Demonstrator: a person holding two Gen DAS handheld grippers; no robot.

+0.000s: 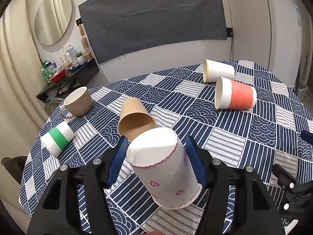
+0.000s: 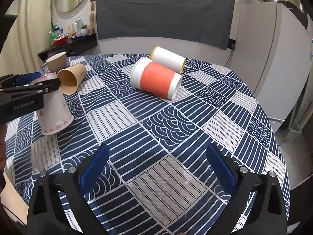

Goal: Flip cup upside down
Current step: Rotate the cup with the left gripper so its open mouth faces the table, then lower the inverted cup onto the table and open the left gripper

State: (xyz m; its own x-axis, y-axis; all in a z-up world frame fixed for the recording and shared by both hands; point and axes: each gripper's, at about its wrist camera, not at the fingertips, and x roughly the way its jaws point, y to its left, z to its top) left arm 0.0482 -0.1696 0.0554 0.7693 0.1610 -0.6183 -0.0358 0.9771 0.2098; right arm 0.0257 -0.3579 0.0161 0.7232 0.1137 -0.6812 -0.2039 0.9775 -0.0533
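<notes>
A white paper cup with pink hearts (image 1: 166, 168) stands upside down on the tablecloth, base up and slightly tilted. My left gripper (image 1: 156, 156) straddles it; the blue pads (image 1: 117, 160) sit close beside its upper part with a small gap on each side, so the jaws look open. The same cup (image 2: 52, 111) shows in the right wrist view under the left gripper's black arm (image 2: 29, 94). My right gripper (image 2: 156, 170) is open and empty, low over the tablecloth near the front edge.
A kraft paper cup (image 1: 135, 117) lies on its side just behind the heart cup. A red-banded cup (image 2: 156, 78) and a white yellow-rimmed cup (image 2: 169, 59) lie on their sides mid-table. A green-banded cup (image 1: 57, 139) lies left. A beige mug (image 1: 77, 102) stands upright far left.
</notes>
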